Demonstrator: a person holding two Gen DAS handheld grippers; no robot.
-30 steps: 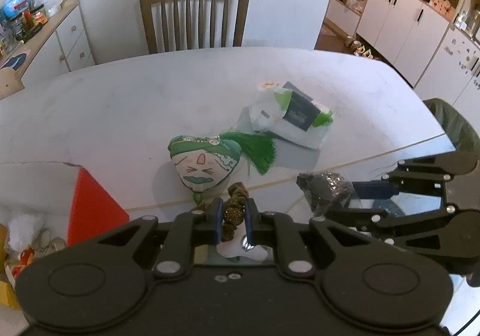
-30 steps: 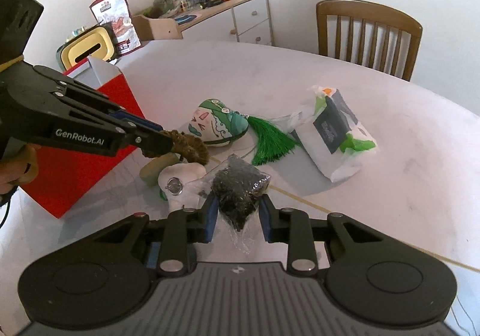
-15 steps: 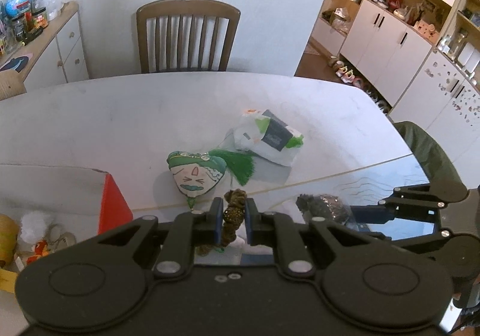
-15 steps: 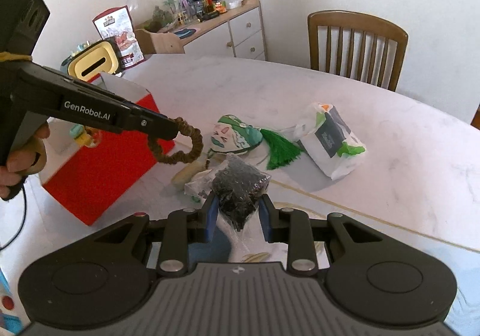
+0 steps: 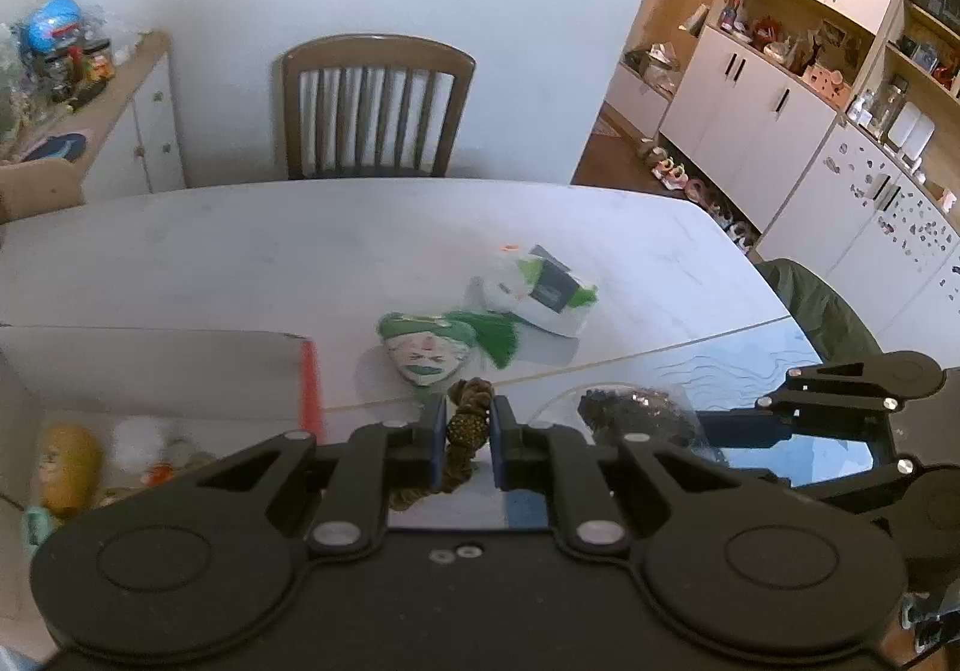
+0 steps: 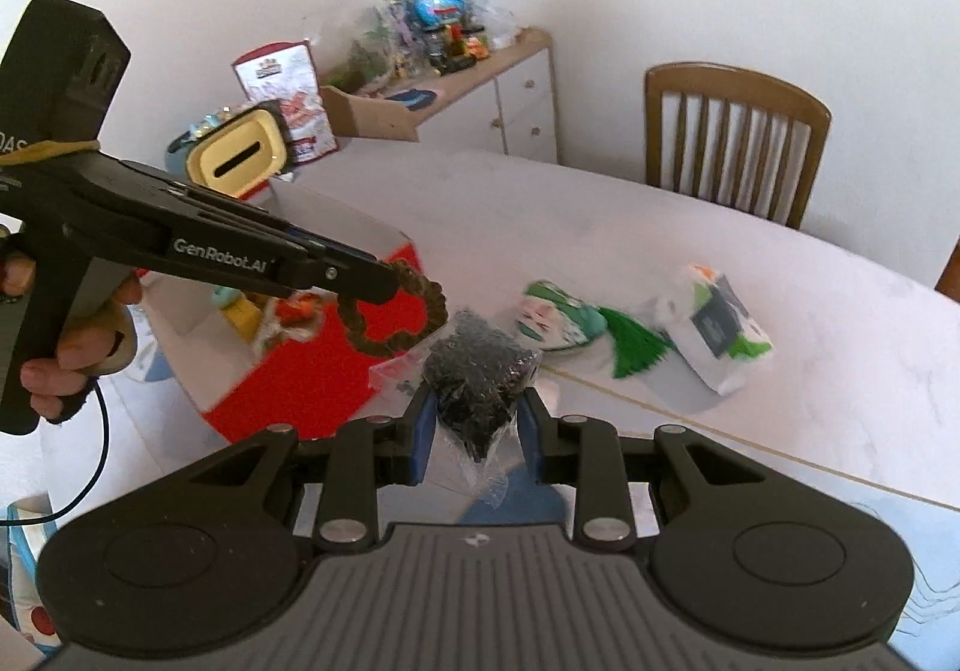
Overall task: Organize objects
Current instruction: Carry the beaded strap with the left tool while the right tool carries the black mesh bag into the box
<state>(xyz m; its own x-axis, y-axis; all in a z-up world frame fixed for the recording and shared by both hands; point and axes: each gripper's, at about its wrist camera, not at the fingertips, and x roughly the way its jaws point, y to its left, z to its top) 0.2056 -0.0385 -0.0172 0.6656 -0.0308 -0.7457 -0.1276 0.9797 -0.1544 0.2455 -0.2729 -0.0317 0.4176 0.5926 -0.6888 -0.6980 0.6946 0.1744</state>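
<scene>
My left gripper (image 5: pixel 468 434) is shut on a brown braided hair tie (image 5: pixel 465 422), held in the air; it hangs as a loop in the right wrist view (image 6: pixel 390 320) beside the red box (image 6: pixel 300 371). My right gripper (image 6: pixel 477 425) is shut on a clear bag of black bits (image 6: pixel 477 371), also lifted; it shows in the left wrist view (image 5: pixel 630 413). A green-and-white face pouch with a green tassel (image 5: pixel 429 350) and a white-and-green packet (image 5: pixel 540 296) lie on the white table (image 5: pixel 240 251).
The open red box (image 5: pixel 309 377) at my left holds a yellow toy (image 5: pixel 66 467) and small items. A wooden chair (image 5: pixel 372 107) stands behind the table. A sideboard (image 6: pixel 480 89) with clutter is at the wall. White cupboards (image 5: pixel 780 119) are at the right.
Both grippers have risen and pulled back from the table with their loads. The left gripper has moved toward the red box, so its inside now shows.
</scene>
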